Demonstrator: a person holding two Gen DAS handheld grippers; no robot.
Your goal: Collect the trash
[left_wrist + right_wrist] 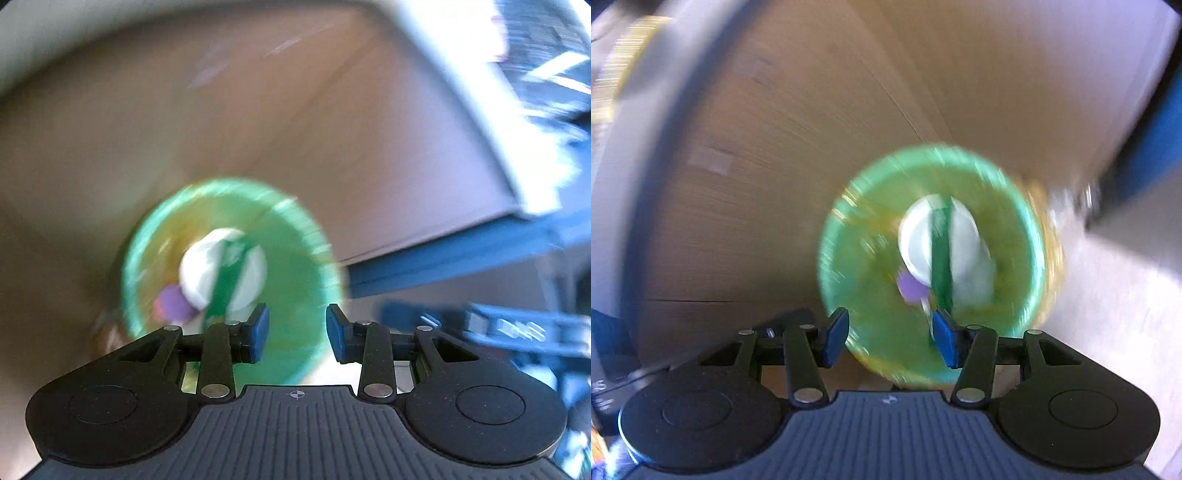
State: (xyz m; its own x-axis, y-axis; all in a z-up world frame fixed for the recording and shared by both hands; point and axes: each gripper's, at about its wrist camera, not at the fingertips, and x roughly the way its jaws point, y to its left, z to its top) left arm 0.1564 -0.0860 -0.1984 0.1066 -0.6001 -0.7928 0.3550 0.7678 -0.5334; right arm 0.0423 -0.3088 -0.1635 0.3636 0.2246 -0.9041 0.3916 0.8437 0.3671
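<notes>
1. The green bin (295, 266) stands on the floor beside a cardboard box (295, 110), mouth up to take trash.
2. A white-and-green wrapper (942, 243) and a purple scrap (911, 286) lie inside.
3. The left claw (297, 332) and right claw (891, 334) hang released, empty, above it.
4. Motion blur hides the finer detail.

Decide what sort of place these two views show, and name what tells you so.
Probably an indoor room at home: a green bin holding a white cup, beside a brown cardboard box, on pale floor. Blur hides more.
</notes>
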